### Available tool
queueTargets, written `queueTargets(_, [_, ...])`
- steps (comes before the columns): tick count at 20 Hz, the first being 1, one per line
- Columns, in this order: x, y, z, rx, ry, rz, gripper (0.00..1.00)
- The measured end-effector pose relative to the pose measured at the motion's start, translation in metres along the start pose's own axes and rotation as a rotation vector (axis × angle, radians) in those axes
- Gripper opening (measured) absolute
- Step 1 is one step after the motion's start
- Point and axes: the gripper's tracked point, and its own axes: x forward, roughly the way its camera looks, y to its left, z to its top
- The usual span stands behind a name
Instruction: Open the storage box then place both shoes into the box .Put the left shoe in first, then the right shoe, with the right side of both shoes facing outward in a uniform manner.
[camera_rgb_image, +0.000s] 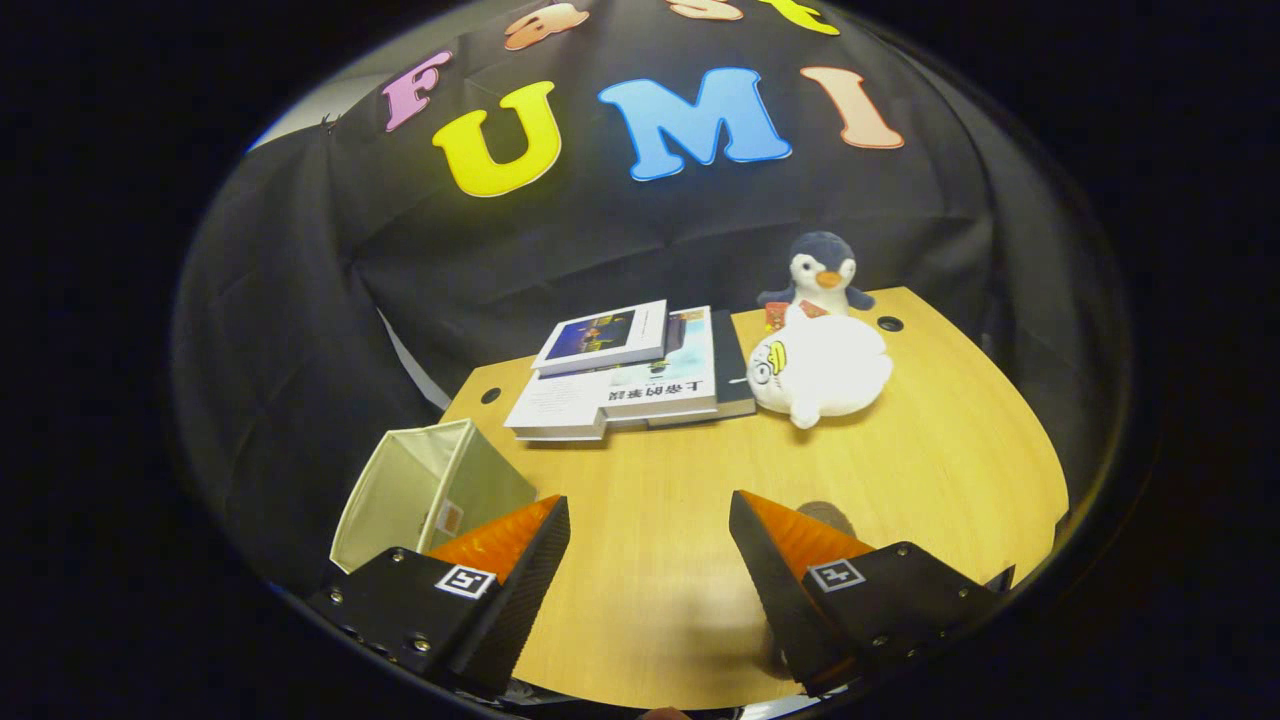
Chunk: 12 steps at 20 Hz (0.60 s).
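The tool (650, 520) hangs wide open over the light wooden tabletop (930, 470), gripping nothing. The cream fabric storage box (415, 490), open-topped, sits just beside its left finger. Stacked books (625, 375) and a white plush seal (820, 370) lie beyond.

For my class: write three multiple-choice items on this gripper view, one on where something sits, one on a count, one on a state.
1. The storage box sits
A. beside the left finger
B. on the books
C. behind the penguin

2. How many plush toys are on the table?
A. one
B. two
C. four

3. The gripper is
A. shut on a shoe
B. shut on a book
C. open, holding nothing

Key: A, the box stands at the table's edge by that finger; B, the penguin and the white plush; C, bare table lies between the spread fingers.
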Motion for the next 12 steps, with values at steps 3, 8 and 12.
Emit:
queueTargets(3, [-0.003,-0.036,-0.01,-0.009,0.006,-0.049,0.98])
queueTargets(8, [-0.007,-0.087,-0.037,-0.056,0.044,-0.102,0.98])
queueTargets(12, [-0.004,-0.115,-0.059,-0.078,0.082,-0.122,0.98])
